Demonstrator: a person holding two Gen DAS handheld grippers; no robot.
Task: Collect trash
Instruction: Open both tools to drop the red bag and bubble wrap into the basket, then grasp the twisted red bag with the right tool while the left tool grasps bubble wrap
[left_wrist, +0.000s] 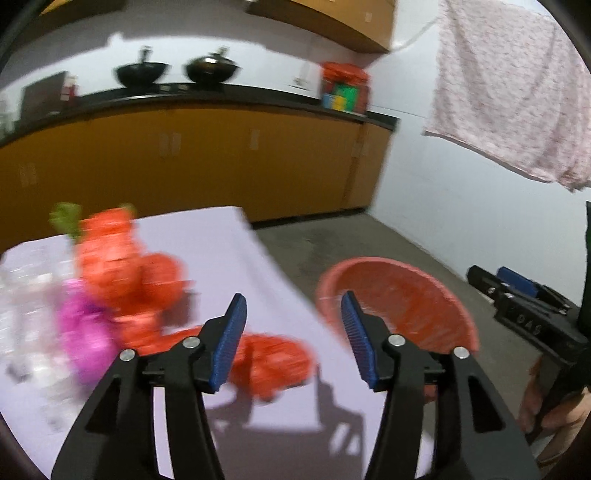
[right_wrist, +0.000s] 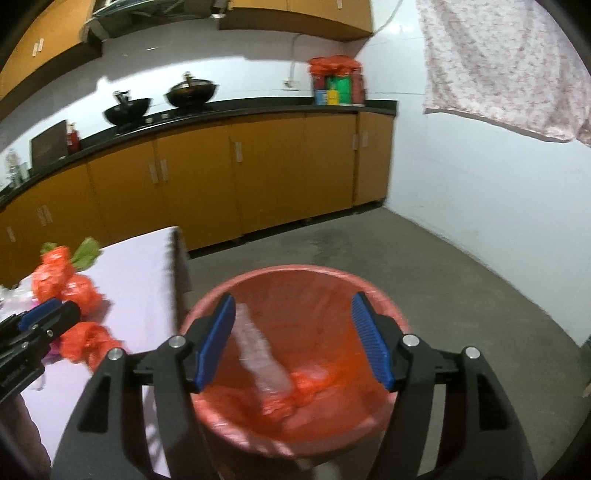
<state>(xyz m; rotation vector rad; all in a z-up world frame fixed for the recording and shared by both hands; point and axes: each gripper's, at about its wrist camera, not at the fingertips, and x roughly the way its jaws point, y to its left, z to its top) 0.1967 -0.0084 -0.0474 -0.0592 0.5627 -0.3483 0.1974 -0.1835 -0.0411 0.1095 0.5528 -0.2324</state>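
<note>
Right tongs gape wide, empty, above the round red plastic bin holding a clear crumpled bottle; left tongs, equally wide, hover over crinkly orange bags beside it.

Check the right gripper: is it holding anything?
No; the right gripper is open and empty above the red bin, a clear bottle lying inside.
</note>
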